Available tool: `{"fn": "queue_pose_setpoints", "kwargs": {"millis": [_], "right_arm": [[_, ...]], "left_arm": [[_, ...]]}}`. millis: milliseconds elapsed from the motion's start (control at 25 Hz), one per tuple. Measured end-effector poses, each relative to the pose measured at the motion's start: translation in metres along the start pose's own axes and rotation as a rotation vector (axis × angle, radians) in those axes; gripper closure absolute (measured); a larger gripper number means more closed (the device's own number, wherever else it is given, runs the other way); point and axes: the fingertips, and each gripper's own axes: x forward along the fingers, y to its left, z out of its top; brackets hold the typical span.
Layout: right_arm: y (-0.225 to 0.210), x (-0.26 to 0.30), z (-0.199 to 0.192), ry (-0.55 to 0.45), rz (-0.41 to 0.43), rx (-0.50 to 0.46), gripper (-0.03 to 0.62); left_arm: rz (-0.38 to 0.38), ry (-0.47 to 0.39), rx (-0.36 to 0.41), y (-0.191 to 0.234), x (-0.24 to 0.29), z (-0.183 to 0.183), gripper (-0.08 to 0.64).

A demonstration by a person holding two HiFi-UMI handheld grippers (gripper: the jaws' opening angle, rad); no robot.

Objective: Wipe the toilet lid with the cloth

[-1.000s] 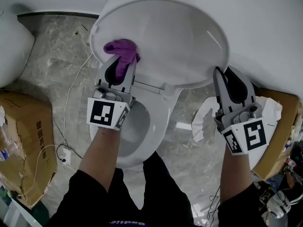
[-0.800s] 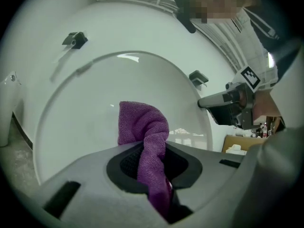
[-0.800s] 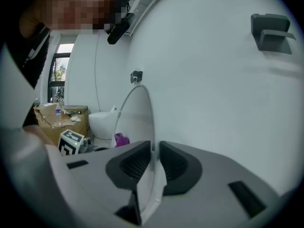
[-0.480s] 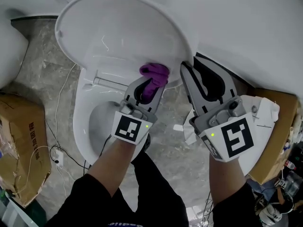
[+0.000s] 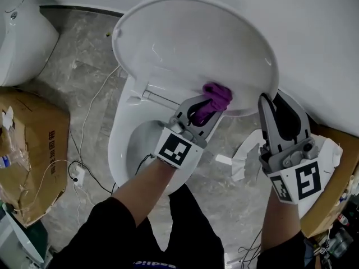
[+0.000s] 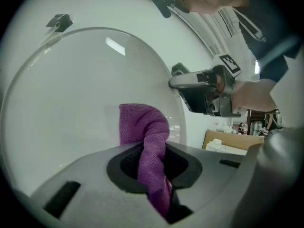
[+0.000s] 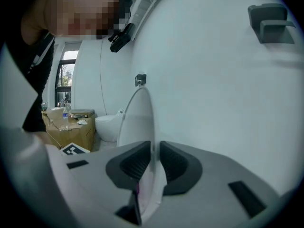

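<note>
— Where does the lid stand?

— The toilet lid [image 5: 190,49] is raised in front of you, above the open toilet bowl [image 5: 126,144]. Its inner face is towards you and the white wall is behind it. A cardboard box [image 5: 33,150] sits on the grey floor to your left.

— And my right side?

— Your right gripper [image 5: 275,102] is at the lid's right rim. In the right gripper view the rim [image 7: 137,118] runs edge-on between the two dark pads of the right gripper [image 7: 151,163], and the jaws are closed down to that narrow slot, clamped on it.

— The left?

— Your left gripper [image 5: 205,102] reaches up across the bowl to the lower right part of the lid, near the right one. Its jaws are closed tight on the cloth [image 5: 217,96].

— Where exactly is the cloth?

— It is purple (a terry weave, by the look of it). A twisted strip runs down between the left gripper's [image 6: 152,163] pads, and the bunched end of the cloth [image 6: 145,127] sticks out past the tips against the lid's white inner face [image 6: 71,89].
</note>
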Motion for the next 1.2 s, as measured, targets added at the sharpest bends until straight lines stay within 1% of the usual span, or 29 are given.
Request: {"fn": "queue_pose_setpoints", "kwargs": {"millis": [40, 160, 200, 400, 560, 640, 760, 920, 1040, 1120, 1200], "right_arm": [[0.001, 0.001, 0.001, 0.005, -0.003, -0.002, 0.531], [0.0, 0.001, 0.002, 0.016, -0.015, -0.009, 0.531], [0.0, 0.0, 0.002, 0.019, -0.022, -0.011, 0.531], [-0.002, -0.001, 0.003, 0.027, -0.079, -0.003, 0.531], [-0.002, -0.001, 0.004, 0.038, -0.12, 0.016, 0.531], [-0.003, 0.0, 0.004, 0.04, -0.132, 0.038, 0.531], [-0.003, 0.0, 0.006, 0.04, -0.15, 0.036, 0.531], [-0.002, 0.002, 0.007, 0.026, -0.16, 0.037, 0.531], [-0.002, 0.003, 0.007, 0.023, -0.147, 0.04, 0.531], [-0.002, 0.001, 0.006, 0.013, -0.135, 0.046, 0.531], [-0.002, 0.0, 0.004, -0.002, -0.122, 0.057, 0.531]], "left_arm": [[0.005, 0.004, 0.01, 0.012, -0.006, 0.001, 0.491], [0.024, 0.02, 0.071, 0.045, -0.026, -0.002, 0.491], [0.034, 0.021, 0.076, 0.055, -0.032, -0.002, 0.491], [0.107, 0.013, 0.035, 0.11, -0.066, 0.002, 0.491], [0.14, 0.041, 0.085, 0.15, -0.096, -0.003, 0.491], [0.171, 0.049, 0.091, 0.17, -0.11, -0.006, 0.491], [0.229, 0.06, 0.082, 0.192, -0.127, -0.011, 0.491], [0.278, 0.053, 0.084, 0.197, -0.131, -0.016, 0.491], [0.321, 0.033, 0.063, 0.191, -0.126, -0.019, 0.491], [0.319, 0.04, 0.049, 0.179, -0.116, -0.027, 0.491], [0.283, 0.068, 0.055, 0.157, -0.1, -0.038, 0.491]]}}
